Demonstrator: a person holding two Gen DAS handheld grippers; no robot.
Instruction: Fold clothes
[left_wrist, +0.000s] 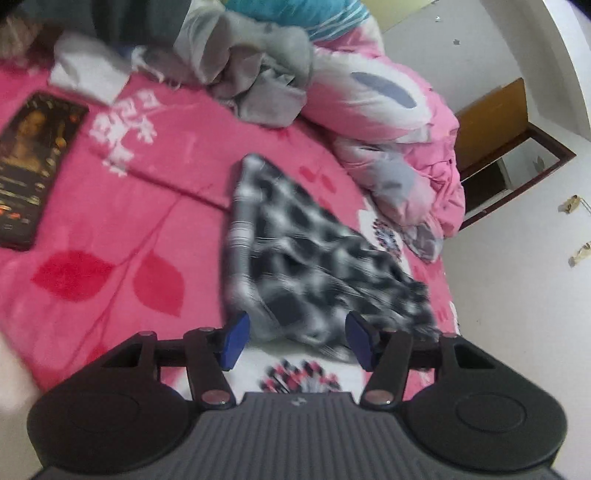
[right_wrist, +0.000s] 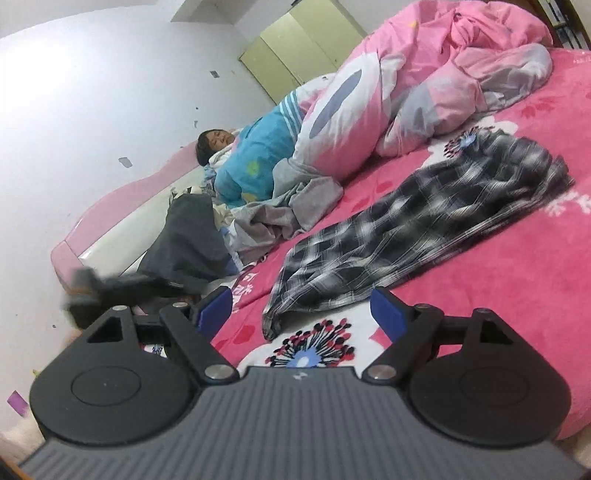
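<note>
Lying rumpled on the fuzzy pink blanket (right_wrist: 498, 295) is a black-and-white checked garment (right_wrist: 417, 229), thin woven cloth with a ribbed waistband, stretched long and creased. The left gripper (left_wrist: 295, 338) has its blue pads spread on either side of the garment's near edge, blurred, so contact is unclear. The right gripper (right_wrist: 301, 314) is spread too, holding nothing, near the garment's end. A puffy pink quilt (right_wrist: 424, 85) is heaped beside it.
</note>
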